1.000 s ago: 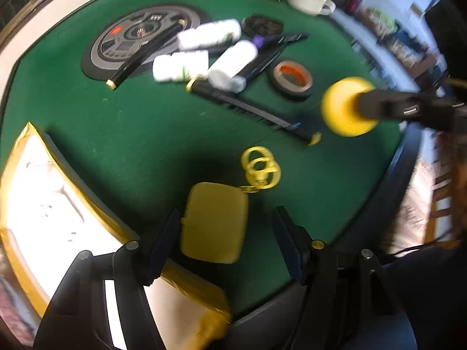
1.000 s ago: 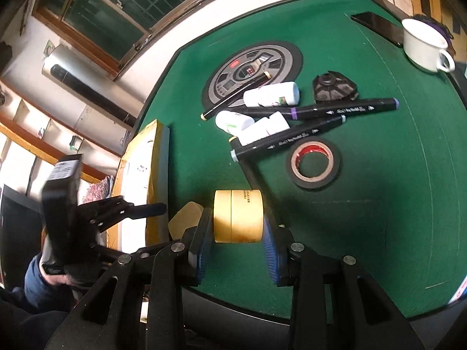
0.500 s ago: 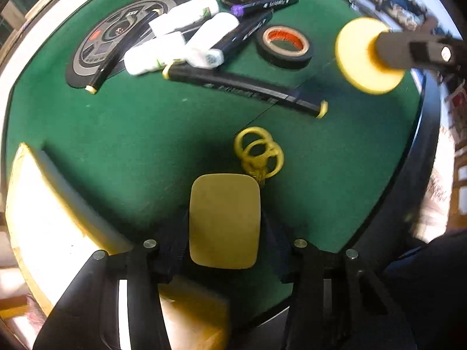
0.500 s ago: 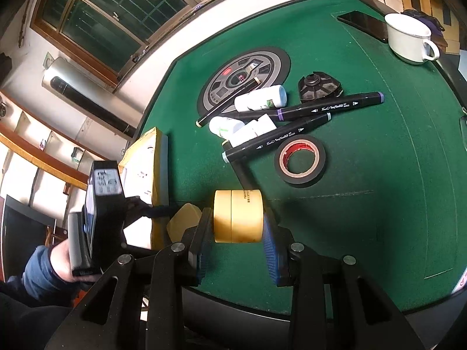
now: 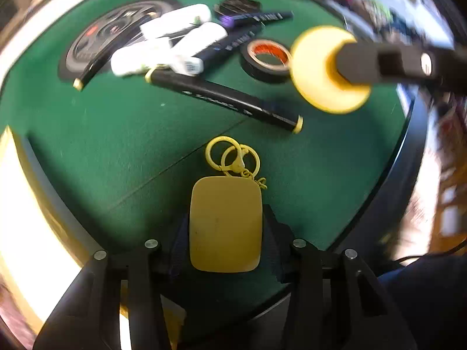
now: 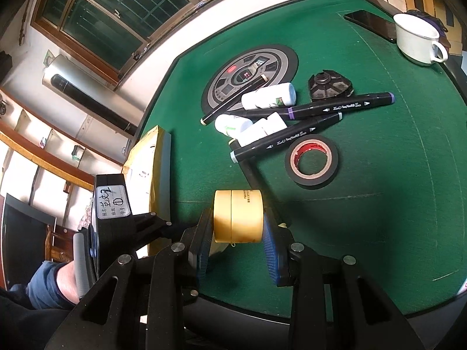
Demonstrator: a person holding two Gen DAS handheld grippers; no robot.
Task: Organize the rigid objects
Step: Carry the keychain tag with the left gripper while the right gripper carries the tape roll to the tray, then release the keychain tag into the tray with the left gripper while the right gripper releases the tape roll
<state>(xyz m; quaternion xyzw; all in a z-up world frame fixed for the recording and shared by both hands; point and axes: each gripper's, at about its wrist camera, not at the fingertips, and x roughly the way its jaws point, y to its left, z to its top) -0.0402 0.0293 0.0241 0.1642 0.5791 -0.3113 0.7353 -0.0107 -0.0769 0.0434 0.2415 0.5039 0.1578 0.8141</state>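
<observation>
A flat yellow key tag [image 5: 224,224] with yellow key rings [image 5: 233,157] lies on the green felt table [image 5: 122,151] near its front edge. My left gripper [image 5: 226,218] points steeply down and is shut on the tag, one pad on each long side. The rings trail free on the felt ahead of it. My right gripper [image 6: 238,221] is shut on a yellow masking tape roll [image 6: 238,215] and holds it above the table. That tape roll [image 5: 318,78] also shows at the upper right of the left wrist view.
Further back lie black markers [image 6: 315,108], white bottles [image 6: 268,96], a black tape roll with a red core [image 6: 312,160] and a dark faceted lid [image 6: 329,84]. A white mug [image 6: 417,38] and a phone [image 6: 370,23] are far right. A yellow envelope [image 6: 146,157] lies at the left edge.
My left gripper's jaws came together from wide open onto the yellow tag, and the gripper shifted over it. The right gripper kept its hold on the tape roll.
</observation>
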